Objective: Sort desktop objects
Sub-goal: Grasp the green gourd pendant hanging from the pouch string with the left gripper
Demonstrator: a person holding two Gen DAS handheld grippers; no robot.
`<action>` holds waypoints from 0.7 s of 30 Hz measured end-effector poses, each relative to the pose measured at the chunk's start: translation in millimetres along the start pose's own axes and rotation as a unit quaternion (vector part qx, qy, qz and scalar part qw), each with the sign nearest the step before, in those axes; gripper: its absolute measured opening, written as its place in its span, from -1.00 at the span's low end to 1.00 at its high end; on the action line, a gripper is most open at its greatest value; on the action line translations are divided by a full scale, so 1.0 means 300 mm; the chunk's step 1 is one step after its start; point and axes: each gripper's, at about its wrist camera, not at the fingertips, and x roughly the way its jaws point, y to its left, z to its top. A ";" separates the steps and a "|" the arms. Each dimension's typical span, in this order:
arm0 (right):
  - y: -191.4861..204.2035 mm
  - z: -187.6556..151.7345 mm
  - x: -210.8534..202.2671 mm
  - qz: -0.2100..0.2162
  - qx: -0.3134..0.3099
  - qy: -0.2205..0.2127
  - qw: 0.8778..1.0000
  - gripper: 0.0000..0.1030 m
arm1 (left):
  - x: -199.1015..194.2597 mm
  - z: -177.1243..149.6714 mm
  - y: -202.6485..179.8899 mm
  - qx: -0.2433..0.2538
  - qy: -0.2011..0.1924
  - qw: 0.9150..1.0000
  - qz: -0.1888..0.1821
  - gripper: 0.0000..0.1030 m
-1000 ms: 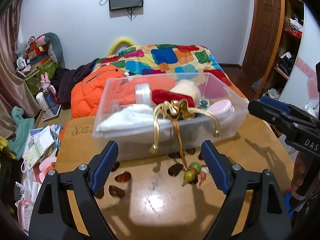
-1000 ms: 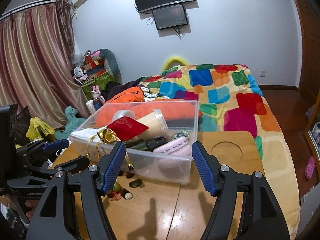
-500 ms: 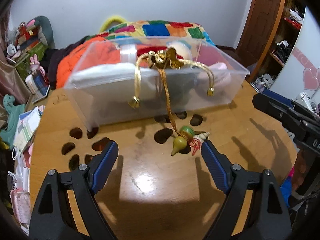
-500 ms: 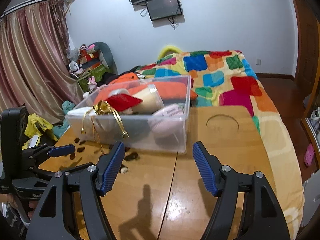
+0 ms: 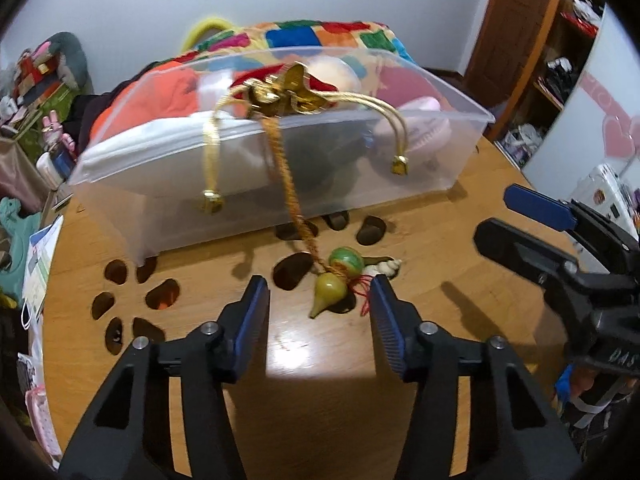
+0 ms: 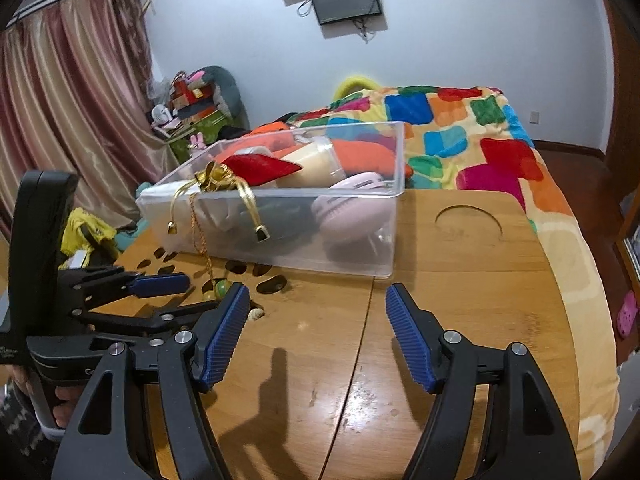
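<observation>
The left gripper [image 5: 319, 304] is closing, its pads not yet touching the gourd pendant [image 5: 329, 290] on the table [image 5: 420, 264] between its tips. The pendant's gold cord [image 5: 289, 184] runs up into the clear bin [image 5: 160, 196]. The right gripper [image 6: 316, 320] stands open and empty above bare tabletop.

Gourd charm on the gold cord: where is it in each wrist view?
Left wrist: gourd charm lies on the table, low centre, between the closing left gripper fingers, untouched.
Right wrist: mostly hidden; a green bead shows left of centre, behind the left finger.
Shared landmark: clear bin, with the gold cord hanging over its wall.
</observation>
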 end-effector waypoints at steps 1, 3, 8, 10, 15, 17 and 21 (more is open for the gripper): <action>0.004 -0.001 0.002 0.001 -0.004 0.001 1.000 0.30 | 0.004 0.001 -0.004 0.004 0.003 1.000 -0.001 -0.02; 0.011 -0.002 0.008 0.002 -0.011 0.004 1.000 0.30 | 0.007 0.003 -0.016 0.012 0.004 1.000 0.003 -0.10; 0.024 -0.006 0.022 0.004 -0.021 0.008 1.000 0.28 | 0.016 0.018 -0.023 0.023 0.011 1.000 0.009 -0.34; 0.032 -0.007 0.028 0.009 -0.029 0.014 0.999 0.22 | 0.019 0.022 -0.025 0.029 0.011 0.999 0.009 -0.39; 0.066 -0.005 0.052 0.015 -0.056 0.030 0.998 0.04 | 0.025 0.028 -0.039 0.042 0.005 0.999 0.015 -0.61; 0.085 -0.004 0.062 0.019 -0.067 0.037 0.997 -0.02 | 0.030 0.039 -0.033 0.040 0.004 0.999 0.016 -0.62; 0.136 -0.003 0.088 0.016 -0.097 0.051 0.994 -0.14 | 0.029 0.036 0.001 0.027 0.002 0.999 0.018 -0.65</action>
